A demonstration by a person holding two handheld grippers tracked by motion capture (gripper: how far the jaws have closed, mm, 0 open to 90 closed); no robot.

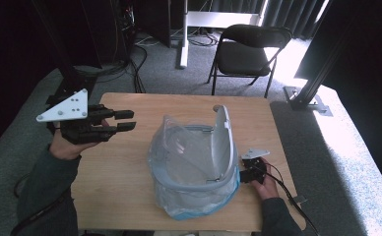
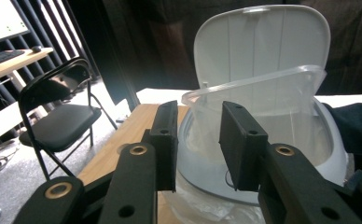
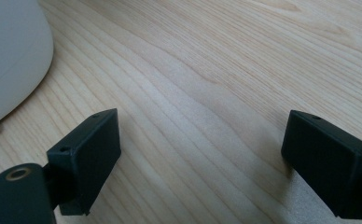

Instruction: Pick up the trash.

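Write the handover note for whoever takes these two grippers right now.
Left gripper: raised over the table's left side, fingers apart, nothing between them, aimed at the bin.
Right gripper: low beside the bin's right side, fingers wide open over bare wood, holding nothing.
Small white bin: mid-table, hinged lid standing open.
Clear plastic bag: sits inside the bin, its mouth standing up above the rim; more plastic bunched around the base.
Done: bag is in, lid is up.
Left, probably: settle the bag edge over the rim and close the lid.
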